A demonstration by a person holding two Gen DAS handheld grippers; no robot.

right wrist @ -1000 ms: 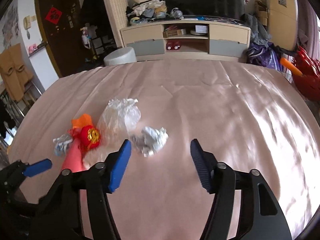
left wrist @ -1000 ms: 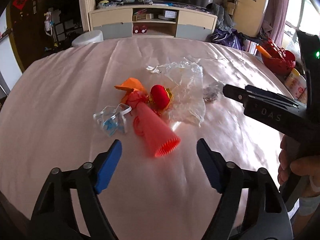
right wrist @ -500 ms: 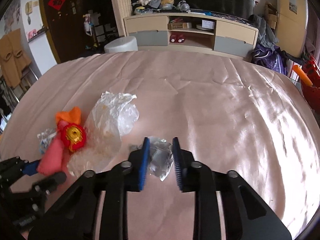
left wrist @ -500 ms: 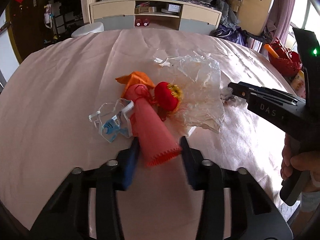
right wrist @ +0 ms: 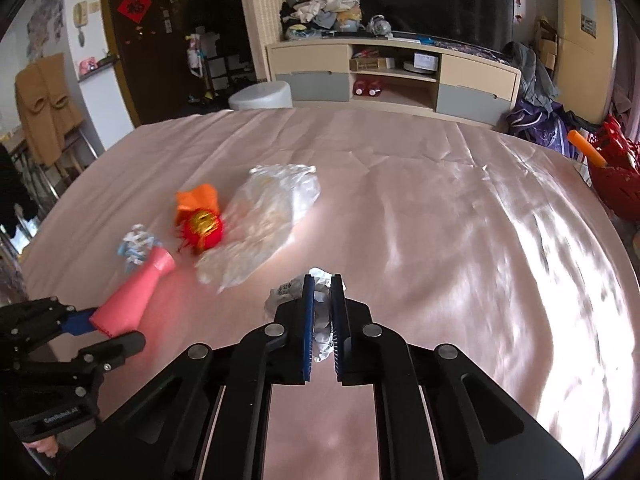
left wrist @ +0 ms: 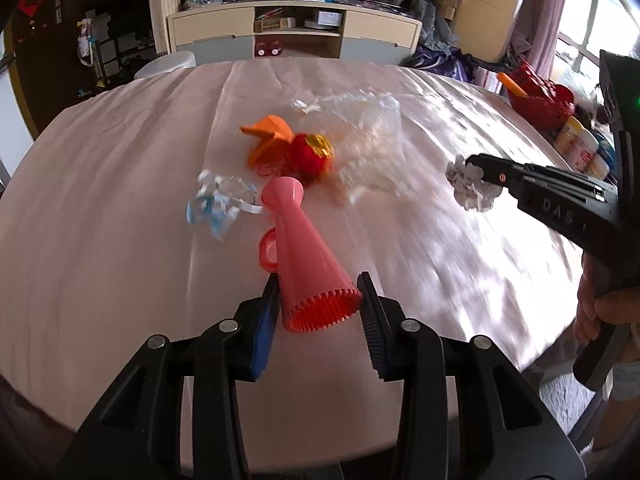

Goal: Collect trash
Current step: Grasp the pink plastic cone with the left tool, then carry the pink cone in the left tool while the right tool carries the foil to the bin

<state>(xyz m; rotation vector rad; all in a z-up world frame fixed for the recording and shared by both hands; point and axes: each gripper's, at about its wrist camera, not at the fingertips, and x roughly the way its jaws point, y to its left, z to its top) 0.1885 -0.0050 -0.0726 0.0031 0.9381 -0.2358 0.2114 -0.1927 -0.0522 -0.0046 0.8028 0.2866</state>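
Left gripper (left wrist: 318, 312) fingers clamp pink cone (left wrist: 306, 256) wide end, lower centre of frame. Right gripper (right wrist: 322, 320) fingers narrow, pinching crumpled foil wad (right wrist: 320, 308), centre frame, above pink surface (right wrist: 440, 220).

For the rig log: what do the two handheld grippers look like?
Both are matte black plastic with silver pivot screws and ribbed blue finger pads. The right gripper shows raised "DAS" lettering, a red dot and a green light; the left gripper carries small white lettering. No cables or sleeves visible.
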